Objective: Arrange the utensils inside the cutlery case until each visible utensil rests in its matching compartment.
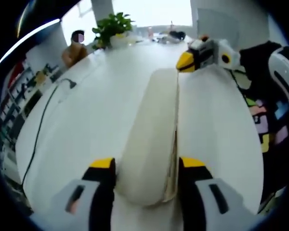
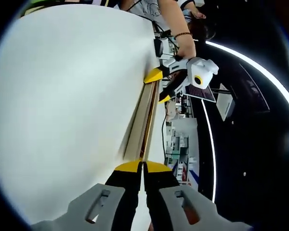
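A long cream cutlery case [image 1: 151,120] lies closed on the white table [image 1: 96,110], a seam running along its right side. No utensils show. My left gripper [image 1: 147,166] clamps the case's near end, one yellow-tipped jaw on each side. At the far end, my right gripper [image 1: 188,60] meets the case's edge. In the right gripper view, the case [image 2: 139,125] appears edge-on as a thin strip. My right gripper [image 2: 142,166] has its jaws nearly together on that thin end. My left gripper [image 2: 160,86] straddles the other end, held by a person's hand.
A black cable [image 1: 38,134] trails along the table's left side. A potted plant [image 1: 113,26] and clutter stand at the far end, with a seated person [image 1: 74,48] beside them. Dark patterned fabric [image 1: 265,120] hangs off the right edge. A forearm [image 2: 176,24] reaches in.
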Motion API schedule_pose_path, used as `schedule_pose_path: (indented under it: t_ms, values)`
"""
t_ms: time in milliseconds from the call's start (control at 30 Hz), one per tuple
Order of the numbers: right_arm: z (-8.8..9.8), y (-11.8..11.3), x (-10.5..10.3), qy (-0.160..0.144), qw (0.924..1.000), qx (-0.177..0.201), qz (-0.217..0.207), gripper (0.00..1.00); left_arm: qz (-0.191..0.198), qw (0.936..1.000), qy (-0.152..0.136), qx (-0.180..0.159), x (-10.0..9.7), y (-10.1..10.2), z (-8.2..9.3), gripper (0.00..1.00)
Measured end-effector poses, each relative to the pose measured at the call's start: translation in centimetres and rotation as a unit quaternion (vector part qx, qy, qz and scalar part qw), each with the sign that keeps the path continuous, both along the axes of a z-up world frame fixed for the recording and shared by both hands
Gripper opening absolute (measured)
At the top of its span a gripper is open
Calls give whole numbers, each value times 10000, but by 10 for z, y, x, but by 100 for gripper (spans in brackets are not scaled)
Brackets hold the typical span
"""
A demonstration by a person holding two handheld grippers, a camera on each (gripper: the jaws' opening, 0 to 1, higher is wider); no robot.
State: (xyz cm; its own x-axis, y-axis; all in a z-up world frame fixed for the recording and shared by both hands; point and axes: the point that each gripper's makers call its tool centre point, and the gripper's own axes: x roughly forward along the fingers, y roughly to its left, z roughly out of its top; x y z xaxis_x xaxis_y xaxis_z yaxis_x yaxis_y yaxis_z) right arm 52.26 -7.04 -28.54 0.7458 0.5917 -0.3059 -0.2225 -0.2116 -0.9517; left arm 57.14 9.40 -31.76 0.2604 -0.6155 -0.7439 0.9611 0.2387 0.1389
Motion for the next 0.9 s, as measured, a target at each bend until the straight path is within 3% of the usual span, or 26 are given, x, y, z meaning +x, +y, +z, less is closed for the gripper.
schedule_pose_path:
  t_ms: [100, 600, 900]
  values:
    - [-3, -5, 4, 46, 9999, -30, -93, 0, -59, 10000, 21, 18, -3, 0, 0, 48]
    - [-8, -11, 17, 542, 9979, 259, -247, 1, -68, 10000, -4, -16, -3, 0, 0, 47]
    - [-12, -17, 25, 538, 9977, 184, -367, 0, -139, 9999, -6, -77, -4, -1, 0, 46]
